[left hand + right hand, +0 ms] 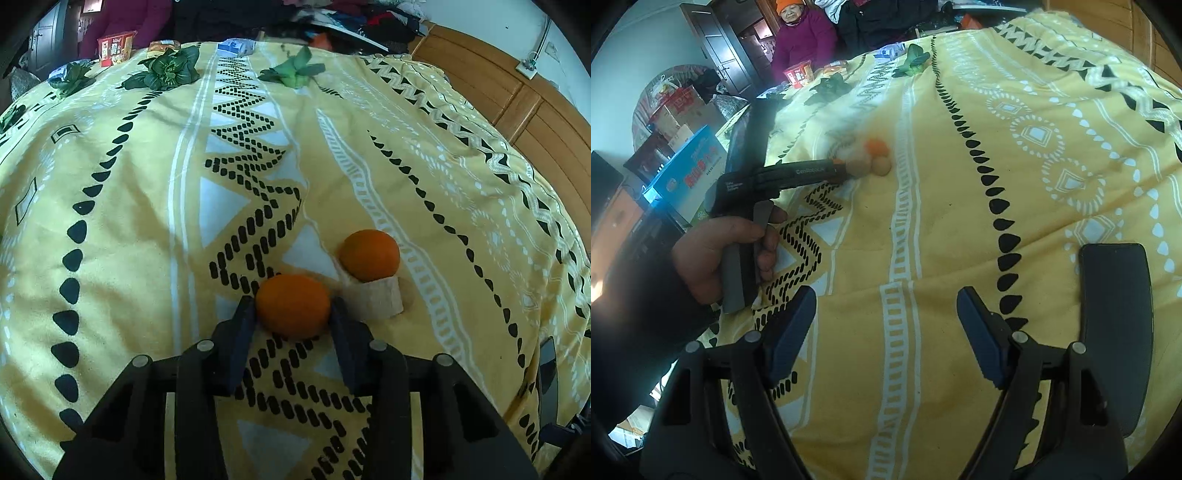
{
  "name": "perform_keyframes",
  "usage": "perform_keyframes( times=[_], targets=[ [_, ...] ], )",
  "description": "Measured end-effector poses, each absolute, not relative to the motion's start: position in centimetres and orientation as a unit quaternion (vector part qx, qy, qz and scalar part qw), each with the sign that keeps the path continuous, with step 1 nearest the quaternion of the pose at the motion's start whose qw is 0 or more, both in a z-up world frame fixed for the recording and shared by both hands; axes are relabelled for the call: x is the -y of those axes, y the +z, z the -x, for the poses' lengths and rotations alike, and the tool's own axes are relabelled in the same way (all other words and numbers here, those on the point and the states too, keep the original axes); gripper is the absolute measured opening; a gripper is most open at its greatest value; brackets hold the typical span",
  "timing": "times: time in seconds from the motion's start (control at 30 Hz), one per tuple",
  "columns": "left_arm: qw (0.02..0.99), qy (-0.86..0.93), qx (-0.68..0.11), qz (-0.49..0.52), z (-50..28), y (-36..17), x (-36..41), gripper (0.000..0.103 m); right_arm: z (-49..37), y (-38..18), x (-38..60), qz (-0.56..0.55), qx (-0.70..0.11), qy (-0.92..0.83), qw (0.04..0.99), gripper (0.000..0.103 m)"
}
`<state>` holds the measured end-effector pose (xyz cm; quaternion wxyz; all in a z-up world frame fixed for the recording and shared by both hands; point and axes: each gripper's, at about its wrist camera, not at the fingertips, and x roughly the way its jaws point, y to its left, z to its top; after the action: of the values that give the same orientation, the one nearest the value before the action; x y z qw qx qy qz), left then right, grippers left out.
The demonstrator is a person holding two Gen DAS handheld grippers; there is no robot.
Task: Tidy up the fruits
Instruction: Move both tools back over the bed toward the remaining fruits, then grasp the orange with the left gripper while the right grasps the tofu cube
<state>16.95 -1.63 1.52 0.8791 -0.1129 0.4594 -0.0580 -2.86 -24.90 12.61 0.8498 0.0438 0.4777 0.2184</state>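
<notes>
The left tongs (293,308) were seen closed onto an orange (293,305) resting on the yellow patterned bedspread (147,221), each dark pad pressed against a side of the fruit. A second orange (369,254) sat just beyond and to the right, perched on a short pale ring (376,301) — the two fruits near each other but apart. Leafy greens (170,68) and small boxes (115,48) were lined along the far edge of the bed. The right tongs (886,325) were held wide over bare bedspread, nothing between the pads. A dark phone (1115,314) lay beside them, and the left hand (713,254) was seen gripping its tool's handle — the fruit there was blurred.
</notes>
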Motion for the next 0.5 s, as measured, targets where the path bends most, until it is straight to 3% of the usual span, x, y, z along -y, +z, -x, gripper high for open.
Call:
perform_keyframes(
  times=[0.17,0.5],
  targets=[
    [0.895,-0.037,-0.428,0.123,-13.5,3.5,0.7,0.041,1.7,13.2,23.9,-0.039,-0.467,0.232,0.852,0.06],
    [0.909,0.003,-0.384,0.162,-5.5,6.7,-3.3,0.041,-5.7,11.9,17.7,-0.022,-0.456,0.277,0.845,0.057]
  ],
)
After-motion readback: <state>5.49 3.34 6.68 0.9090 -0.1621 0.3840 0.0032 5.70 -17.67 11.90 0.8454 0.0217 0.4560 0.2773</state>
